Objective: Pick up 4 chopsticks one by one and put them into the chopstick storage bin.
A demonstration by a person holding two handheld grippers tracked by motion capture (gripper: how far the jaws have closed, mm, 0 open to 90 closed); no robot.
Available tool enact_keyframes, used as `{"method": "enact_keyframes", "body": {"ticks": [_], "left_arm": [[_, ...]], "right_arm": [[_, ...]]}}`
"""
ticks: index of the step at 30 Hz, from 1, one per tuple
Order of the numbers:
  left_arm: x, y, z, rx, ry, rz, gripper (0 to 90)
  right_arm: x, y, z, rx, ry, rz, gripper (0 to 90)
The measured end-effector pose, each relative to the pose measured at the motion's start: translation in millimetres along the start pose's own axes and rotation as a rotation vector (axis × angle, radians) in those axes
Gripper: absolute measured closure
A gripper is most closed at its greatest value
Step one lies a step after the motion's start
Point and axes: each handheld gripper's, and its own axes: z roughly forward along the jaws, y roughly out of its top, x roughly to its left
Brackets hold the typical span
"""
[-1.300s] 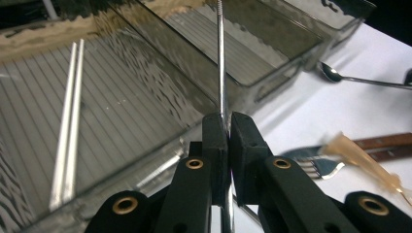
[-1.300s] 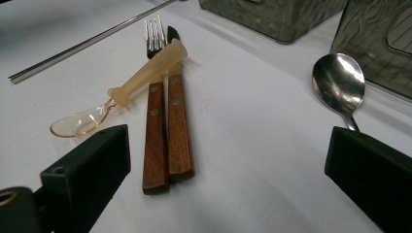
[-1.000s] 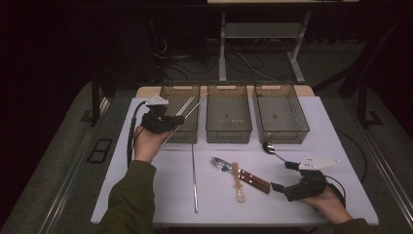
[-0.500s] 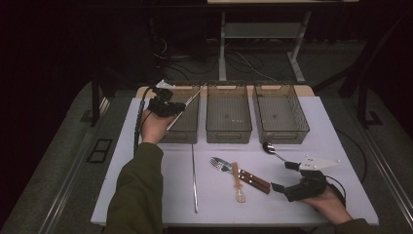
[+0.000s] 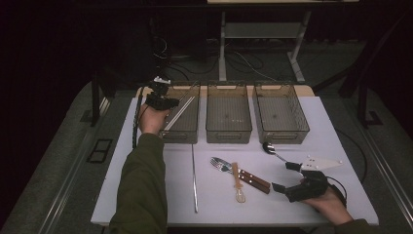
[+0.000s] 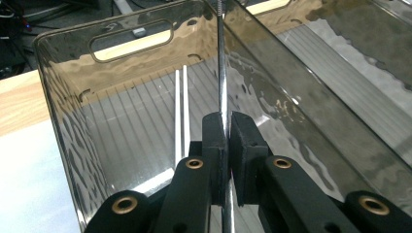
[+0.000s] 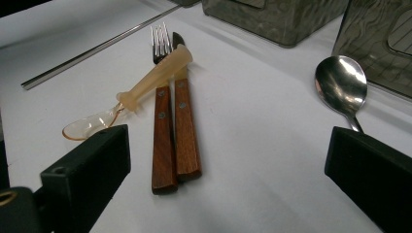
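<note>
Left fingers pinched a chopstick over the left bin, ready for release; right gripper gaped beside it, idle.

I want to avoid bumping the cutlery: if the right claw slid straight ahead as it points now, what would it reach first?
Probably the two wooden-handled pieces, a fork and a knife lying side by side between the open right claw's jaws; the metal spoon sits off to one side. Depth is hard to judge.

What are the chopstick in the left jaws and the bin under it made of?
Chopstick: looks like polished metal, thin with a bright mirror glint.
Bin: apparently smoky clear plastic, ribbed floor and wavy see-through walls.
</note>
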Motion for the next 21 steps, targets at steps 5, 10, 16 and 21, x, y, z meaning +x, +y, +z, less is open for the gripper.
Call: {"method": "enact_keyframes", "body": {"ticks": [5, 10, 16, 21], "left_arm": [[-3.0, -0.9, -5.1, -0.054, -0.008, -0.011, 64.8], [-13.5, -6.1, -14.6, -0.069, -0.048, 0.005, 54.8], [-29.9, -20.3, -33.5, -0.076, -0.087, 0.004, 46.0], [-48.9, -37.5, -46.4, -0.057, -0.083, 0.031, 42.6]], "right_arm": [[0.3, -0.1, 0.1, -0.001, 0.003, -0.003, 2.5], [0.7, 0.0, 1.3, 0.005, 0.001, -0.007, 2.5], [1.7, 0.2, 1.9, 0.01, -0.003, -0.013, 2.5], [2.5, 0.3, 2.1, 0.011, -0.004, -0.013, 2.5]]}}
